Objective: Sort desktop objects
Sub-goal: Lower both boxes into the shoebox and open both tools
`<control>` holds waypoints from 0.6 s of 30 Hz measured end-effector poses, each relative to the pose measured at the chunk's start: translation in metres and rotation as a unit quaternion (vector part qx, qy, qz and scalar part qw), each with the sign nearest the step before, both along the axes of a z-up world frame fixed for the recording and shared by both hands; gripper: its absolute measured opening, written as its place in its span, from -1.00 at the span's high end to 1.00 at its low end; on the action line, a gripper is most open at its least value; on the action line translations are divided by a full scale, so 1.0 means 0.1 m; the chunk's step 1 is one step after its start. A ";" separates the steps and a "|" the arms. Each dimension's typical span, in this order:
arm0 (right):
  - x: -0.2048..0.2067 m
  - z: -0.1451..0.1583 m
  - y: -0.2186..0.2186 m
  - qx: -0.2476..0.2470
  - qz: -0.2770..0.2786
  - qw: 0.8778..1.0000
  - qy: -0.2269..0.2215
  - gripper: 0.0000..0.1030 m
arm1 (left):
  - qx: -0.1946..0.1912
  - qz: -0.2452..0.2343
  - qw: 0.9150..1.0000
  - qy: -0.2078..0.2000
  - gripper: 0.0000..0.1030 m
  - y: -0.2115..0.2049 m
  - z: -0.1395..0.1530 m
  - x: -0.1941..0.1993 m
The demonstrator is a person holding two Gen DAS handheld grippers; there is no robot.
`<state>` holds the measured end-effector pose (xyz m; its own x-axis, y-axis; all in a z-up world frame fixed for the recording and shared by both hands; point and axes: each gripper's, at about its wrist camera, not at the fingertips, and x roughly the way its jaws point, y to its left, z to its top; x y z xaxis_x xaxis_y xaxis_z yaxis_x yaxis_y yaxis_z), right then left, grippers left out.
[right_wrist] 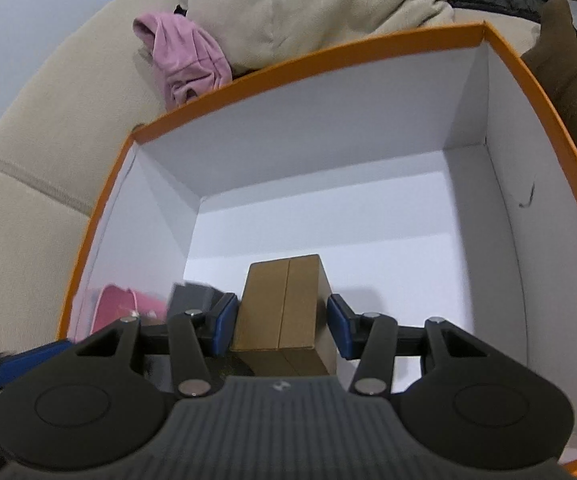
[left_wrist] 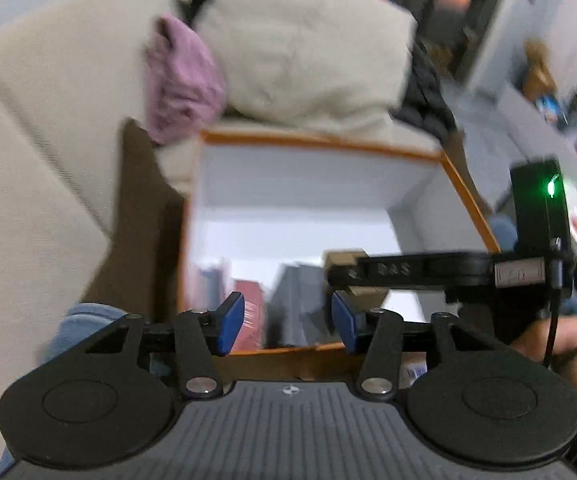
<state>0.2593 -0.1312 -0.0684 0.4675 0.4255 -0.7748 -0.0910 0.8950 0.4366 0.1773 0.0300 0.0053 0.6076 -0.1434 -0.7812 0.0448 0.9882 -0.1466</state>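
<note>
An orange-rimmed box with white inside (right_wrist: 500, 80) fills the right wrist view and shows in the left wrist view (left_wrist: 328, 144). My right gripper (right_wrist: 280, 328) is inside it, its blue pads on either side of a brown cardboard box (right_wrist: 284, 304); the left pad touches, the right pad stands slightly off. A pink item (right_wrist: 116, 308) and a dark grey item (right_wrist: 192, 300) lie at the box's near left. My left gripper (left_wrist: 288, 320) is open and empty over the box's near edge. The right gripper (left_wrist: 428, 272) crosses in front of it with the brown box (left_wrist: 344, 260).
The box rests on a beige sofa (right_wrist: 48, 140) with a beige cushion (right_wrist: 308, 8) and a pink cloth (right_wrist: 184, 60) behind it. A dark brown object (right_wrist: 564, 68) sits at the box's right rim. A cluttered white surface (left_wrist: 568, 128) lies far right.
</note>
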 end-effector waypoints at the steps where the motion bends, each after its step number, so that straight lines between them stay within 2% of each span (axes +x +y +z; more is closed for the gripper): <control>1: 0.00 0.03 0.03 -0.004 0.000 1.000 -0.008 0.01 | -0.001 0.017 1.000 -0.006 -0.12 0.07 0.02 -0.02; 6: 0.10 0.18 0.18 -0.058 0.016 0.997 -0.050 0.01 | -0.022 0.092 0.995 -0.011 -0.12 0.43 0.01 -0.11; 10: 0.27 0.25 0.26 -0.109 0.086 0.988 -0.070 0.01 | -0.042 0.101 0.994 -0.009 -0.12 0.56 -0.03 -0.17; 13: 0.36 0.26 0.28 -0.094 0.140 0.984 -0.060 0.01 | -0.051 0.101 0.994 -0.007 -0.12 0.57 -0.09 -0.17; 18: 0.32 0.20 0.33 -0.053 0.188 0.980 -0.036 0.01 | -0.061 0.098 0.993 -0.004 -0.12 0.59 -0.14 -0.19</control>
